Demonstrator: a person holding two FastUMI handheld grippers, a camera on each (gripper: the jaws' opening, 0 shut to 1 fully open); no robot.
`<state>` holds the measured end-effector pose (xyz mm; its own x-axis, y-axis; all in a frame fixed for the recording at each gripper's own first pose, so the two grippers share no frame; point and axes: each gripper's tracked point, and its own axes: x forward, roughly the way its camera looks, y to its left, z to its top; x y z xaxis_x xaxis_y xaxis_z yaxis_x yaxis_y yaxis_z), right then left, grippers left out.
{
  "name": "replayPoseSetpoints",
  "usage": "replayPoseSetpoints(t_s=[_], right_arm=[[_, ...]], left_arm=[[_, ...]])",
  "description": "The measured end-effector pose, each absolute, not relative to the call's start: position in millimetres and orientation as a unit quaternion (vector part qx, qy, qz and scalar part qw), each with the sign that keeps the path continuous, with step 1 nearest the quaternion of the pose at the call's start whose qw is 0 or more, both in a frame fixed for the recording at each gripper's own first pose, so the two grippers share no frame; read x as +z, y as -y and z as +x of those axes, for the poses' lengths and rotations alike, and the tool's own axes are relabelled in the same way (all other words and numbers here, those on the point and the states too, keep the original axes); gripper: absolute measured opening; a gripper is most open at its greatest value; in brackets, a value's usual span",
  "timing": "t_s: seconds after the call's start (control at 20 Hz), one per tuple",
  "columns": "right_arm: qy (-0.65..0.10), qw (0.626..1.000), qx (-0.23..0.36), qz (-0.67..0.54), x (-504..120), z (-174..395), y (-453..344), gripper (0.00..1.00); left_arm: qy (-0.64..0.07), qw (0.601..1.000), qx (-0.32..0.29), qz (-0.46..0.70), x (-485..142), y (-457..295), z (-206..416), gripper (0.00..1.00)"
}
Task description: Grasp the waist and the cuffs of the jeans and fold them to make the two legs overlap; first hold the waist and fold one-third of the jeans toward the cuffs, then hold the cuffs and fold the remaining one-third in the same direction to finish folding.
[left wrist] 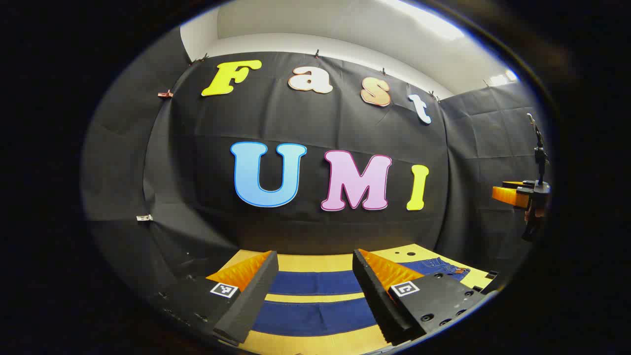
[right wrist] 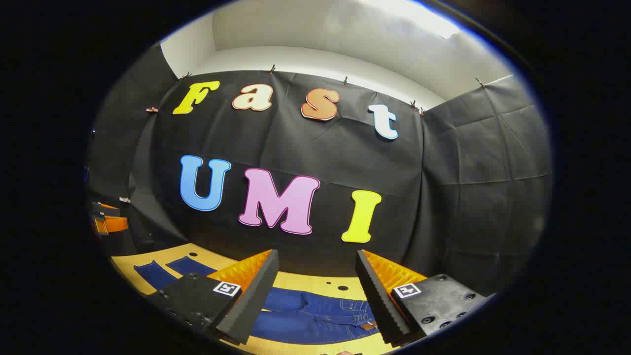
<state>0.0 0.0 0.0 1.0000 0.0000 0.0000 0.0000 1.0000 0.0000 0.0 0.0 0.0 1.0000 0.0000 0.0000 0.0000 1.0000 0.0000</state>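
Right gripper view: jeans (right wrist: 315, 313) lie flat (legs apart) on table (right wrist: 300, 281).

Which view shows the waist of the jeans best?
The right gripper view: the waist lies between its fingers, seams visible. The left gripper view shows mostly the legs, the waist small at the right.

A yellow desk (left wrist: 315, 263) with small dark holes (right wrist: 342, 287) in its surface stands against a black cloth wall (right wrist: 468, 162), pinned by clips (left wrist: 165, 93) beneath a white ceiling (right wrist: 320, 29).
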Motion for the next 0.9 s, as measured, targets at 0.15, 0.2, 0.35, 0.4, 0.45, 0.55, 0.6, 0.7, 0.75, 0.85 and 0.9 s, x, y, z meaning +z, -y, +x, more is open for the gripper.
replayPoseSetpoints(t_s=[0.15, 0.2, 0.35, 0.4, 0.45, 0.55, 0.6, 0.7, 0.75, 0.85, 0.9], right_arm=[[-0.002, 1.000, -0.008, -0.002, -1.6, -0.6, 7.5, 0.96], [-0.002, 1.000, -0.011, -0.001, -1.4, 0.1, 9.7, 0.96], [-0.007, 0.999, -0.032, 0.004, -6.4, 5.2, 21.2, 0.96], [-0.012, 0.999, -0.040, 0.009, -10.1, 7.0, 24.2, 0.96], [-0.017, 0.999, -0.043, 0.019, -12.4, 9.0, 25.0, 0.96], [-0.017, 0.998, -0.048, 0.038, -11.8, 10.9, 25.1, 0.96], [-0.017, 0.998, -0.050, 0.042, -13.4, 12.1, 26.7, 0.94], [-0.020, 0.998, -0.056, 0.037, -18.2, 14.2, 29.0, 0.96], [-0.023, 0.998, -0.058, 0.033, -20.9, 14.4, 30.1, 0.96], [-0.029, 0.997, -0.060, 0.028, -24.8, 16.0, 31.3, 0.96], [-0.031, 0.998, -0.057, 0.024, -26.6, 17.6, 30.7, 0.96]], left_arm=[[0.001, 1.000, 0.001, 0.000, 0.1, -3.1, 0.3, 0.96], [0.002, 1.000, 0.002, 0.002, -0.4, -5.5, -1.2, 0.96], [-0.003, 1.000, 0.009, -0.002, -5.2, -13.0, -1.7, 0.97], [-0.009, 1.000, 0.012, -0.011, -9.2, -15.4, -1.1, 0.94], [-0.015, 1.000, 0.017, -0.018, -14.5, -19.1, -1.9, 0.96], [-0.018, 0.999, 0.026, -0.021, -16.6, -26.7, -4.3, 0.96], [-0.018, 0.999, 0.028, -0.018, -16.8, -28.7, -4.7, 0.96], [-0.022, 0.999, 0.029, -0.013, -20.6, -30.9, -7.2, 0.96], [-0.023, 0.999, 0.028, -0.011, -21.8, -30.5, -7.2, 0.96], [-0.025, 0.999, 0.024, -0.008, -24.6, -29.6, -6.9, 0.96], [-0.026, 0.999, 0.020, -0.009, -25.3, -29.3, -5.9, 0.96]])
